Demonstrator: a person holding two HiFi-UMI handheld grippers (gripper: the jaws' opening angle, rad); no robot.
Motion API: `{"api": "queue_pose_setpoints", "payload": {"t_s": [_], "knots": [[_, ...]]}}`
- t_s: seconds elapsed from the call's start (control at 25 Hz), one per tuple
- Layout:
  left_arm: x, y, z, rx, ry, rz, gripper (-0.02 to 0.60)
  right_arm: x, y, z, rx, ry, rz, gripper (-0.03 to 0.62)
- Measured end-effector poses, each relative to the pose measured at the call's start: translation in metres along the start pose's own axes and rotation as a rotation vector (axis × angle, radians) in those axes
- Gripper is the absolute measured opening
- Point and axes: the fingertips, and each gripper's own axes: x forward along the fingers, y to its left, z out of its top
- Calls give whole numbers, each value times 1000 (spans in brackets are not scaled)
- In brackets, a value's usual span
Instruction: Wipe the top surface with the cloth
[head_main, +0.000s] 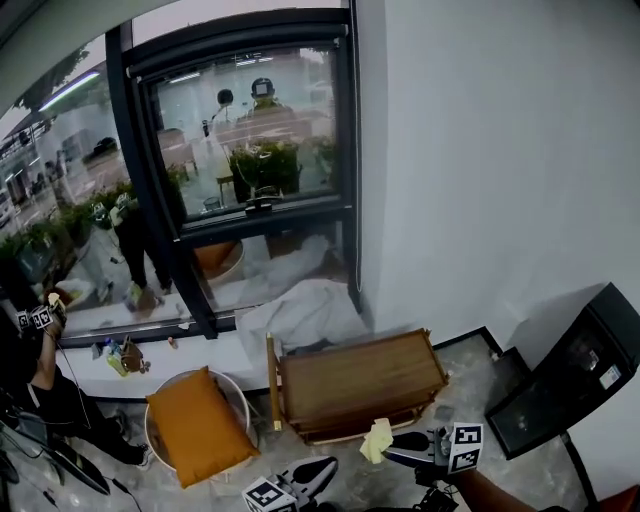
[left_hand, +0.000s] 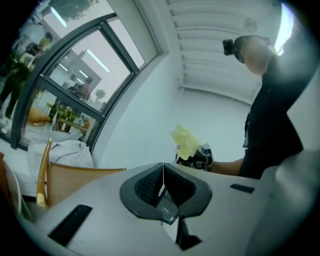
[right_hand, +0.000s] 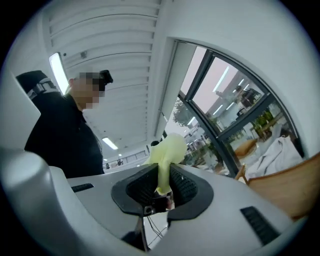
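We are pinching the yellow cloth (right_hand: 167, 150) in the right gripper's (right_hand: 162, 184) fingers, by the wooden tabletop's (head_main: 360, 380) near edge. The left gripper's (left_hand: 163, 182) fingers are pressed together, empty. Gripping only a narrow fold, we are probably risking the cloth slipping free once wiping drags on it.

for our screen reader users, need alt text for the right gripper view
The right tongs are shut on a pale yellow cloth that sticks up between them. Behind are a person in dark clothes, a dark-framed window and the edge of a wooden top.
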Motion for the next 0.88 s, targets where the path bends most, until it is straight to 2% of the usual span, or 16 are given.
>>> {"api": "queue_pose_setpoints", "payload": {"t_s": [0.16,0.32,0.4,0.48,0.6,0.76,0.88], "knots": [[7,-17,-18,-21,14,23,12,-50,-2,-24,-26,62,-131,74],[15,-36,-26,-22,30,36,12,-100,-20,-65,128,110,-272,74],[19,-46,-30,-22,38,43,12,-111,-14,-78,150,112,-266,74],[23,-57,-35,-22,46,52,12,-108,1,-81,138,85,-222,74],[29,-74,-43,-24,58,66,11,-102,15,-79,54,56,-170,73],[36,-87,-52,-31,79,77,11,-92,20,-68,-72,111,-189,72],[38,-82,-51,-40,91,62,11,-85,12,-74,-173,195,-220,72]]}}
